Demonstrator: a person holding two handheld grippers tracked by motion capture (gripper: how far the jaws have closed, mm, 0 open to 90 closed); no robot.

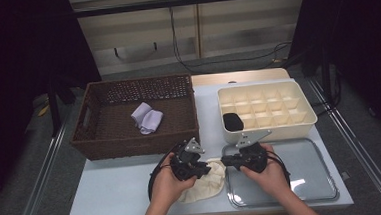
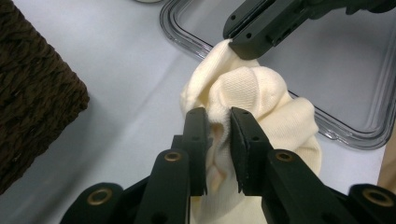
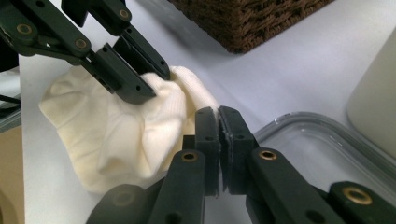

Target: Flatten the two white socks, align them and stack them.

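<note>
Cream sock pinched at the lower centre of a pale surface

The left tool clamps a fold of the cream sock; the right tool is closed on its edge. A wicker basket sits upper left, a divided organiser upper right, a clear tray lower right. Dark curtains flank the room.

Black gripper, brass-coloured rivets
</note>
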